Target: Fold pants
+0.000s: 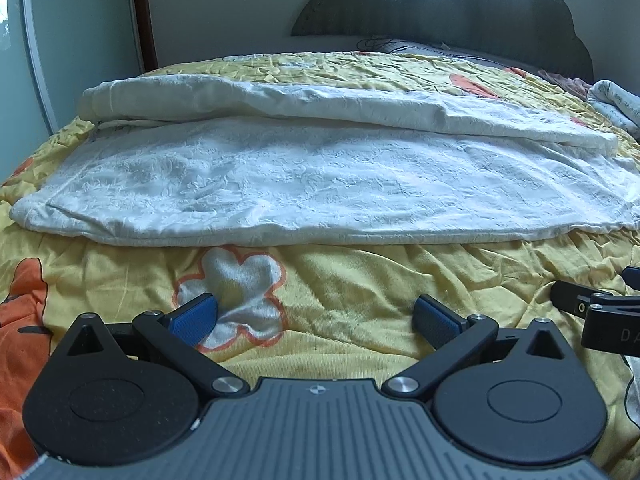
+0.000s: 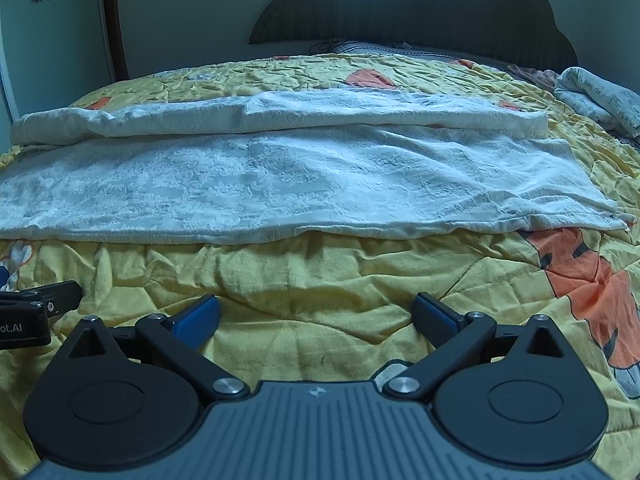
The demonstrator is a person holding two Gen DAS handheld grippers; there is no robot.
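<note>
Left view. My left gripper (image 1: 314, 322): jaws spread wide, blue pads (image 1: 194, 320) bare, nothing held. It hangs low over the yellow quilt (image 1: 360, 280), above a white flower print (image 1: 236, 292). Pants (image 1: 320, 184): white, crinkled cloth, laid crosswise on the quilt, well ahead of the fingertips. One leg runs along the near side, flat; the other lies just behind it, partly lapped over its far edge. A piece of my right gripper (image 1: 600, 312) shows at the right border.

Right view. My right gripper (image 2: 316, 320): jaws equally wide, empty, over bare quilt (image 2: 320, 288) with an orange tiger print (image 2: 592, 280) at right. Pants (image 2: 280, 184) again lie across the bed ahead; their right end (image 2: 592, 212) is rumpled. A piece of my left gripper (image 2: 40, 300) shows at the left edge.

Step in hand, as I judge it: reaching for the near edge, one gripper toward each end. Done well, that means going in low, pinching pants cloth only and not the quilt under it, lifting both ends together, and carrying the near leg over onto the far one with edges matched.

Not made out: which end is the waistband; the left end is cut off in the right view. A folded printed cloth (image 2: 600, 96) at far right is cropped. The headboard (image 2: 400, 12) is dark and featureless.
</note>
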